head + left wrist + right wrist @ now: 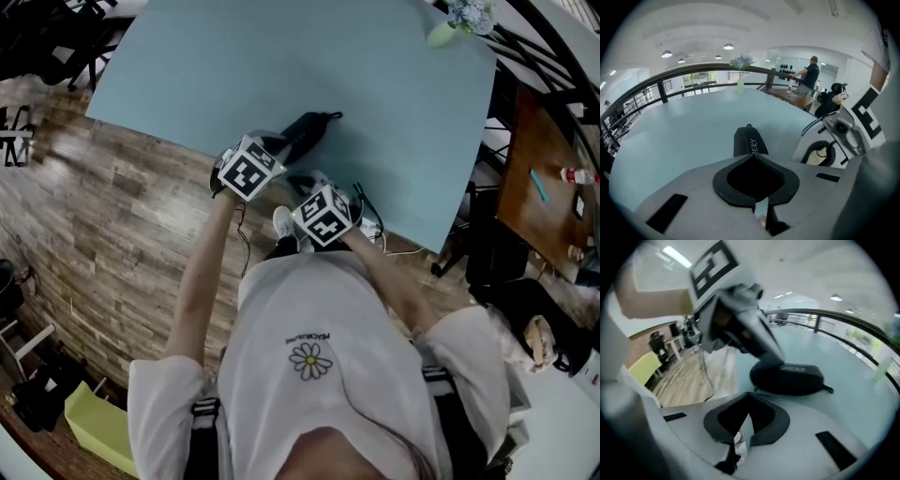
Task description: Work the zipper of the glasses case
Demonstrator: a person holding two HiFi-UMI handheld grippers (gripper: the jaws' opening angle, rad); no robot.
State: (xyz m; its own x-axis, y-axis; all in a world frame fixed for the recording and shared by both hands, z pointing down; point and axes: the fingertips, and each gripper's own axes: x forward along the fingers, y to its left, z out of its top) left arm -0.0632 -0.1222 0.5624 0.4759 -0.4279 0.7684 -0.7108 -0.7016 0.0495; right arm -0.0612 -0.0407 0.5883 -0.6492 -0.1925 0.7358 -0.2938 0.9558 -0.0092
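A black glasses case [305, 131] lay on the pale blue counter [394, 84], its long axis pointing away from the left gripper [752, 156]. That gripper was closed at the case's near end (whether pinching anything, I couldn't tell). The right gripper [747, 395], closed and empty, was farther off.

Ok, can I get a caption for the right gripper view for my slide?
Right gripper, shut, faces the black case on the blue table, with the left gripper at one end of it.
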